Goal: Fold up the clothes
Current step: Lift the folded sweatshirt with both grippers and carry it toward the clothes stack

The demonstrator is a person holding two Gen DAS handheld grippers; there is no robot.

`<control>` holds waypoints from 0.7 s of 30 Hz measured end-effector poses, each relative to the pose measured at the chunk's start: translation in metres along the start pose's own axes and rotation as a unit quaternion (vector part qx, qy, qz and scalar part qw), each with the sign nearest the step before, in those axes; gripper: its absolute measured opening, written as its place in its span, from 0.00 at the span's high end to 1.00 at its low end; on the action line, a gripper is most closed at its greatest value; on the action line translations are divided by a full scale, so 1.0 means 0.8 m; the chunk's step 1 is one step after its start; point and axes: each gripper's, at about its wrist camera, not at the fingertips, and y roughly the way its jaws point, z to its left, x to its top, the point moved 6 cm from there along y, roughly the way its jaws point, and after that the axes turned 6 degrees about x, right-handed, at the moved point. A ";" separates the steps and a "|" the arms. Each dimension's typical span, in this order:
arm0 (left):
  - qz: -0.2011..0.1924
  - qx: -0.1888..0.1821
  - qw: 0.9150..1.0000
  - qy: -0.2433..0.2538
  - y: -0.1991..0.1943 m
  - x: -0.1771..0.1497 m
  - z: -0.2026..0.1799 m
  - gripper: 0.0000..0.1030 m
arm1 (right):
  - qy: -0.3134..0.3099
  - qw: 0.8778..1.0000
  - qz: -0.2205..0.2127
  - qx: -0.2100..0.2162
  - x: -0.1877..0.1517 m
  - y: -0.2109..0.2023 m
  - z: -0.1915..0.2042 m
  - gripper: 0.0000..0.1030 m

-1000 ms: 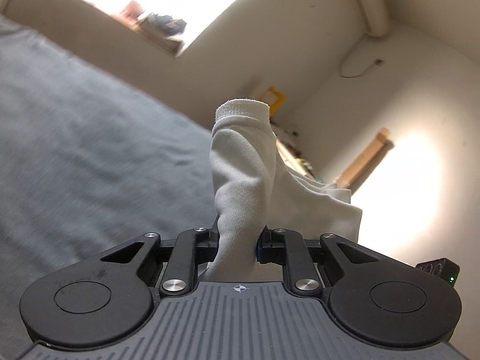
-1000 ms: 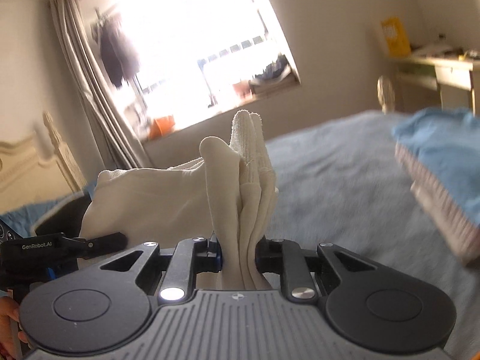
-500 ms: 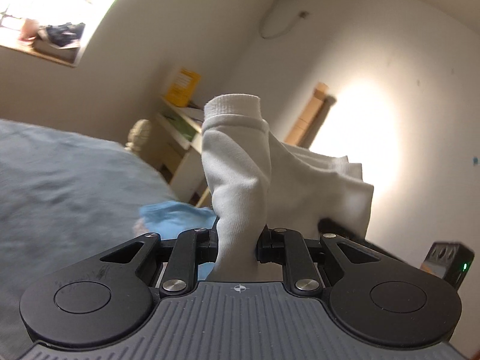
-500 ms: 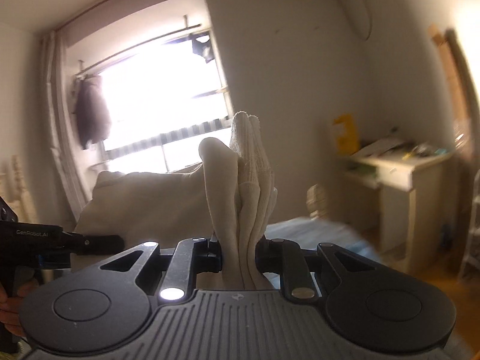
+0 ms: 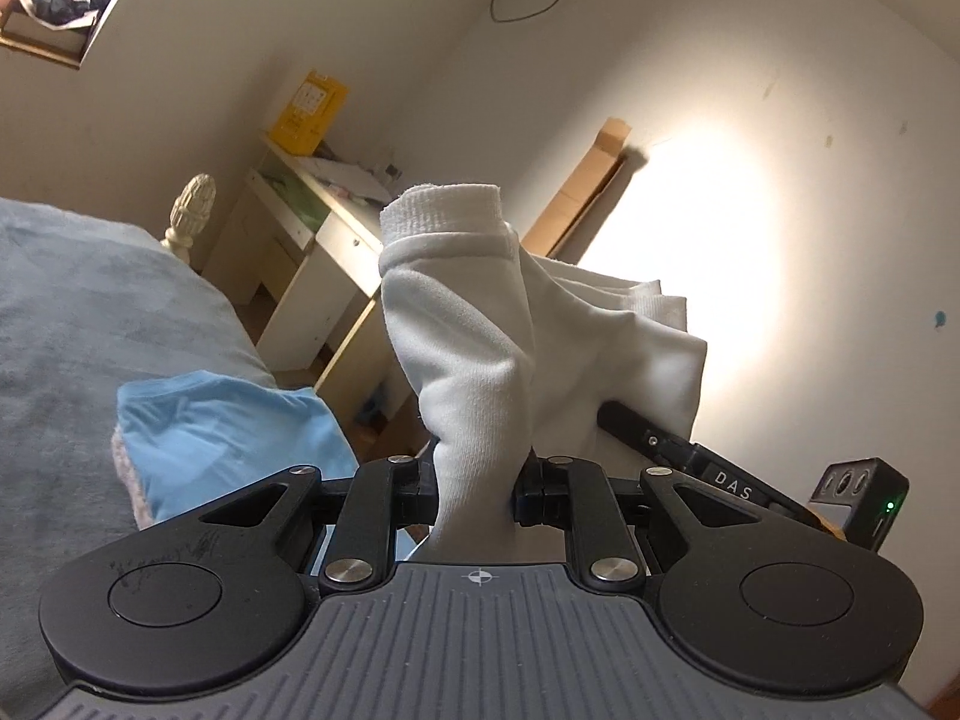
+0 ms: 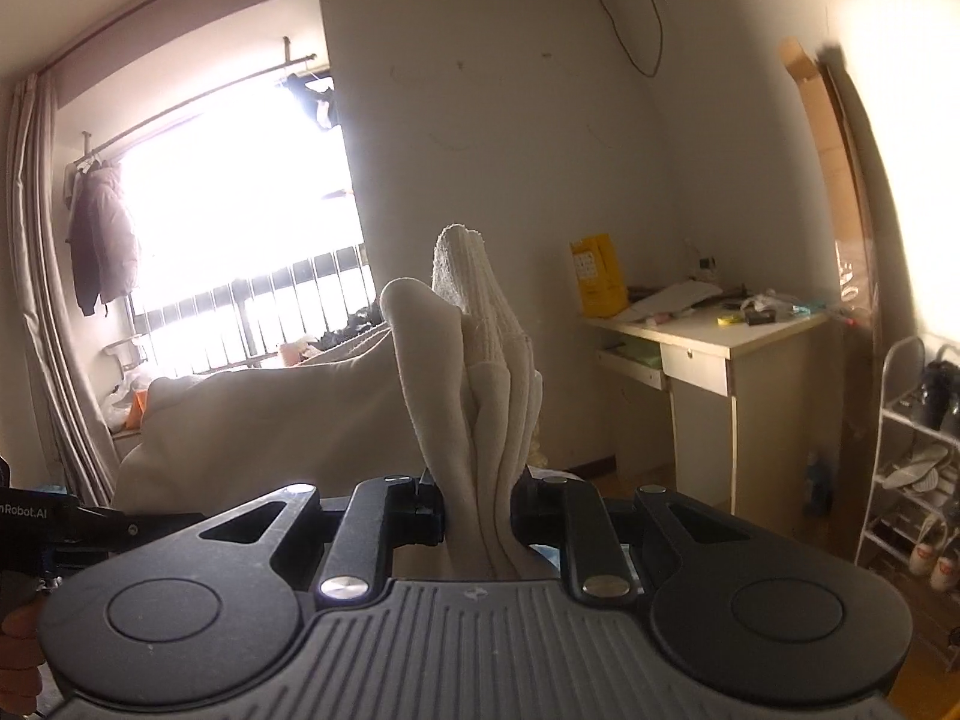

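A white garment (image 5: 474,324) stands bunched up out of my left gripper (image 5: 477,489), which is shut on it. Its ribbed hem shows at the top and the cloth stretches off to the right, toward the other gripper's black body (image 5: 708,468). In the right wrist view the same cream-white garment (image 6: 474,372) rises in thick folds from my right gripper (image 6: 477,510), also shut on it, and spreads away to the left. Both grippers are held up in the air.
A grey-blue bed (image 5: 90,312) lies lower left with a folded light blue garment (image 5: 222,438) on a pink one near its edge. A pale desk (image 6: 720,372) with a yellow bag (image 6: 597,276) stands against the wall. A shoe rack (image 6: 912,468) is at right.
Both grippers have lifted and swung right with the garment still gripped; the views turned from the bed and window toward the desk, wall and shoe rack.
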 end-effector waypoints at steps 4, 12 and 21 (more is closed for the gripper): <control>0.008 0.013 1.000 -0.008 0.033 -0.003 0.010 0.84 | -0.001 1.000 0.013 0.009 -0.017 0.026 -0.022 0.81; 0.009 0.054 0.998 -0.017 0.071 -0.005 0.053 0.84 | 0.018 0.998 0.047 0.038 -0.057 0.096 -0.054 0.81; 0.006 0.102 0.994 -0.030 0.093 -0.006 0.108 0.84 | 0.065 0.991 0.097 0.068 -0.103 0.182 -0.080 0.81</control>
